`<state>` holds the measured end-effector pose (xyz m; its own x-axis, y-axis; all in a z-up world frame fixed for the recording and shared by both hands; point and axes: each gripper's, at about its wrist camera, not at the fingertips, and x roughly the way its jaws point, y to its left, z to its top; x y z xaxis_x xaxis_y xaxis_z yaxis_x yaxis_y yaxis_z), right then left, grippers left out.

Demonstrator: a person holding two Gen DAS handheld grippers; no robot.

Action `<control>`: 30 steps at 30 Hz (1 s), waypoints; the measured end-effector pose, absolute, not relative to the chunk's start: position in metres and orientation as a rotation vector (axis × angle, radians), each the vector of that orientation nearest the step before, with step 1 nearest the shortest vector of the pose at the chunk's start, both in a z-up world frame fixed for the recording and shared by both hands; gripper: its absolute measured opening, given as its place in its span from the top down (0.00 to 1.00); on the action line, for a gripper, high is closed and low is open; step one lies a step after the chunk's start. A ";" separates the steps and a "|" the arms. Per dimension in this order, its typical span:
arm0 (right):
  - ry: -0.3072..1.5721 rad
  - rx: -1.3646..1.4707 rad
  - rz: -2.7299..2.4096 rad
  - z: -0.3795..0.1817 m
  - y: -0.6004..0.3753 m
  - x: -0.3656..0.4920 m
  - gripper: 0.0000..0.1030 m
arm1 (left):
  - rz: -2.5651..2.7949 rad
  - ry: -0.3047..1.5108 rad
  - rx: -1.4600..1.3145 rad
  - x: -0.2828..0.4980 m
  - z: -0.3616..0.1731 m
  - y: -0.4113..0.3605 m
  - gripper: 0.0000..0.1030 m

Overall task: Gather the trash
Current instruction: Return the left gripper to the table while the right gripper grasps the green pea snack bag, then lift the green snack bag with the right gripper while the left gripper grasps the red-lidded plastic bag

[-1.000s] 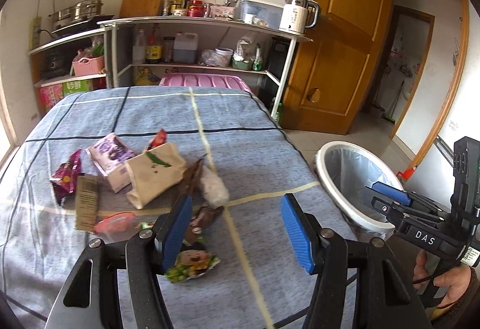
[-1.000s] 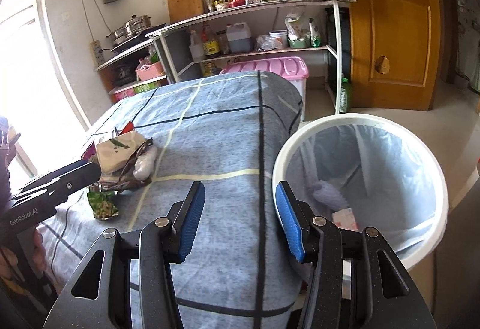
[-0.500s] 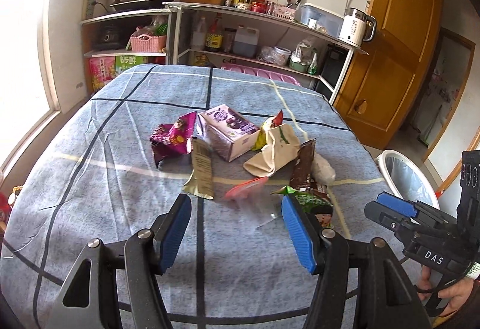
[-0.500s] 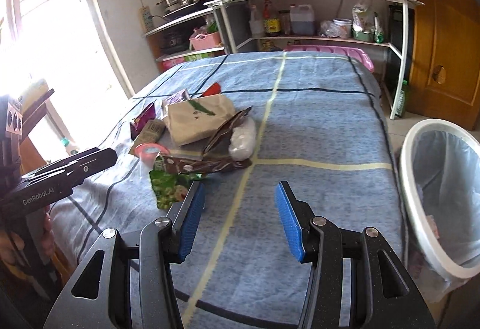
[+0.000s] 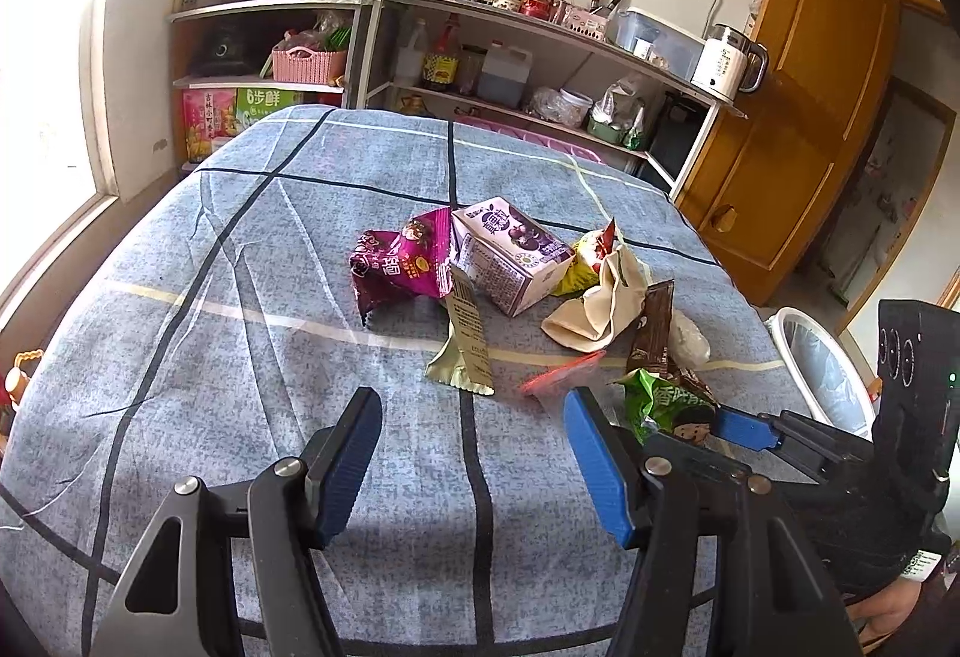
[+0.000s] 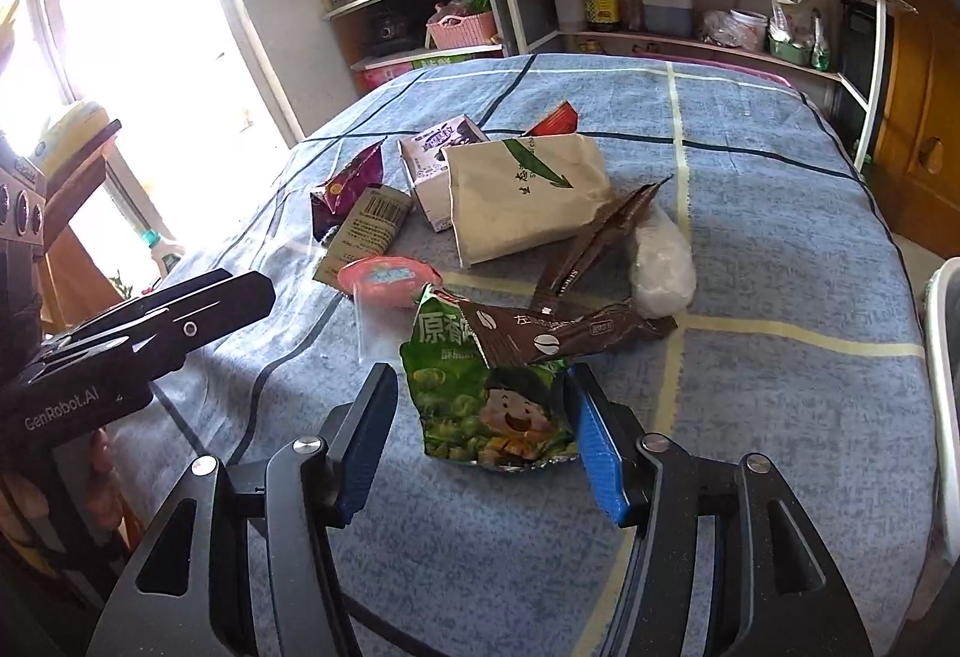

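Trash lies in a loose heap on a blue checked tablecloth. Nearest, a green snack wrapper sits between the spread blue fingers of the right gripper, which grips nothing. The left gripper is likewise released, over bare cloth just short of the heap. Behind the green wrapper lie brown coffee sachets, a pink packet, a beige paper bag, a purple carton and a magenta wrapper. Off the table's right edge stands a white bin.
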<state>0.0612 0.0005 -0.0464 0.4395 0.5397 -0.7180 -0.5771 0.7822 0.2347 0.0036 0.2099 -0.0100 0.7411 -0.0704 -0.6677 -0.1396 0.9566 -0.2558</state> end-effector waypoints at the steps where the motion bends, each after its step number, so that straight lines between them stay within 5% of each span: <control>1: 0.876 -0.049 0.689 -0.047 0.002 0.062 0.43 | 0.030 0.739 -0.307 0.004 -0.011 0.212 0.39; 14: 0.873 0.013 0.635 -0.050 -0.011 0.056 0.58 | -0.061 0.767 -0.345 0.020 -0.024 0.203 0.38; 30: 0.923 0.076 0.754 -0.051 -0.062 0.035 0.58 | -0.034 0.846 -0.312 0.048 -0.037 0.168 0.38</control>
